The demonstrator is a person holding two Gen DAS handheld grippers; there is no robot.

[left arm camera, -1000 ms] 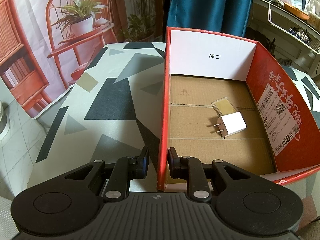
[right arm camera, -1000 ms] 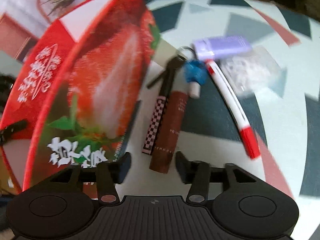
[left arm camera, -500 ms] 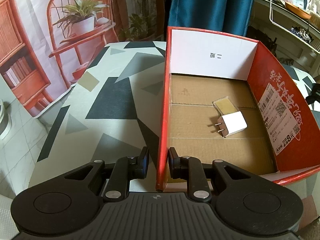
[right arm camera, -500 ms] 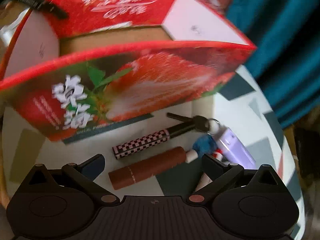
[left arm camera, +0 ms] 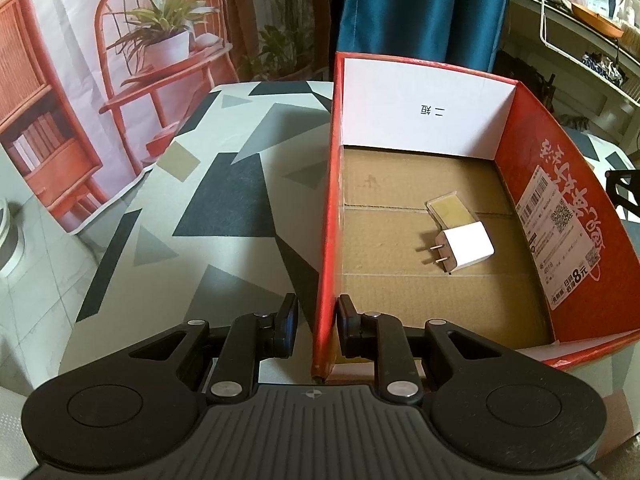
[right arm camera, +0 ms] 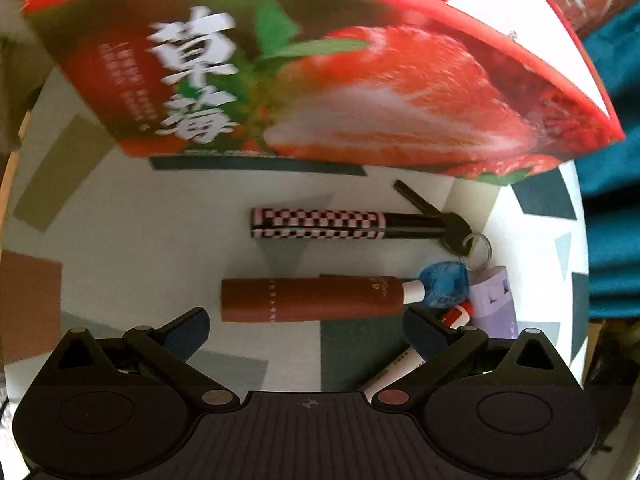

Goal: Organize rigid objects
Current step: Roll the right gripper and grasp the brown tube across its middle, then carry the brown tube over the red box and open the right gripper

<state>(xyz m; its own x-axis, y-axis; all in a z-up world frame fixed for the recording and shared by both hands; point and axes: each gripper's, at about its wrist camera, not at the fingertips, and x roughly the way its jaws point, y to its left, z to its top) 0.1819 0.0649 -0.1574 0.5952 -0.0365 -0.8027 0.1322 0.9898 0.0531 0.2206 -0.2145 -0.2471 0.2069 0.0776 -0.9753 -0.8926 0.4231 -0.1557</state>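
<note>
- The left gripper [left arm camera: 316,322] is closed on the near left wall of the red box [left arm camera: 326,216], one finger outside the wall and one inside.
- The box stands on the patterned surface [left arm camera: 224,200]; on its cardboard floor lie a white plug [left arm camera: 466,246] and a small yellow card [left arm camera: 450,210], touching each other.
- The right gripper [right arm camera: 306,328] points steeply down over the surface, its jaws spread wide and holding nothing; they have just been opening.
- A brown tube [right arm camera: 312,299] lies crosswise just beyond its fingers.
- Past the tube lies a checkered tube [right arm camera: 320,223], close to the box's strawberry-printed side.
- At the right, bunched together, are a key [right arm camera: 432,216] on a ring, a blue charm [right arm camera: 444,284], a lilac tube [right arm camera: 494,304] and a red-and-white pen [right arm camera: 408,360].
</note>
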